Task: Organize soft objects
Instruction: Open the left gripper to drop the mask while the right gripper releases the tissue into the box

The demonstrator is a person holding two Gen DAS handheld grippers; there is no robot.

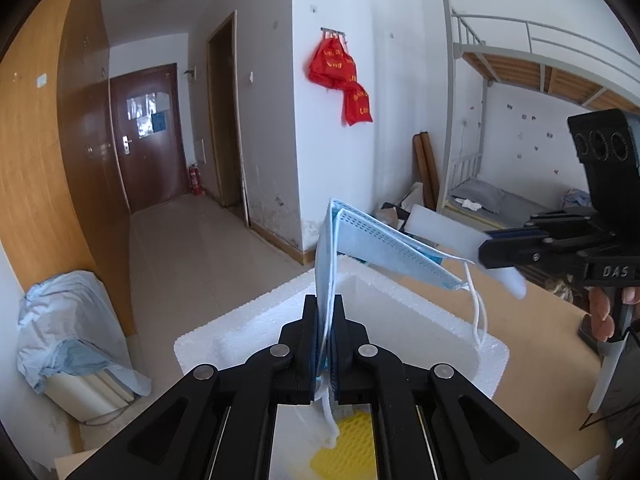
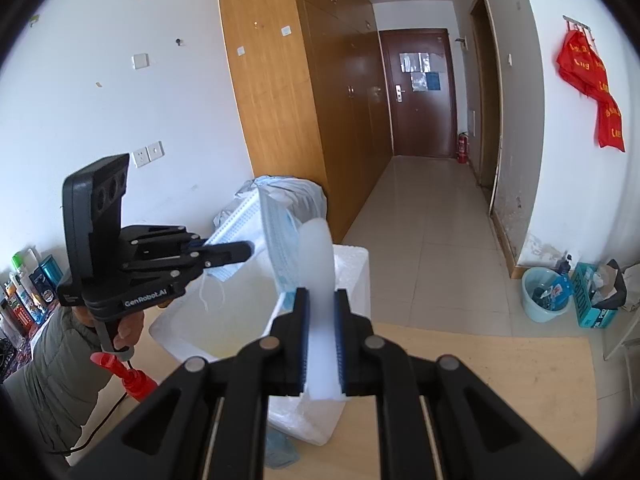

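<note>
Above the open white foam box (image 1: 400, 308) on the tabletop (image 1: 540, 320) hangs a light, floppy blue pleated face mask (image 1: 368, 248). The left gripper (image 1: 324, 316) fingers pinch its folded edge; the right gripper (image 2: 322, 312) fingers clamp a soft white translucent strip (image 2: 318, 264), likely slippery.

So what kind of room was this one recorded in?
Most likely a dormitory room: a metal bunk bed stands against the wall, tall wooden wardrobes line the hallway, and a fire extinguisher sits by the entrance door.
</note>
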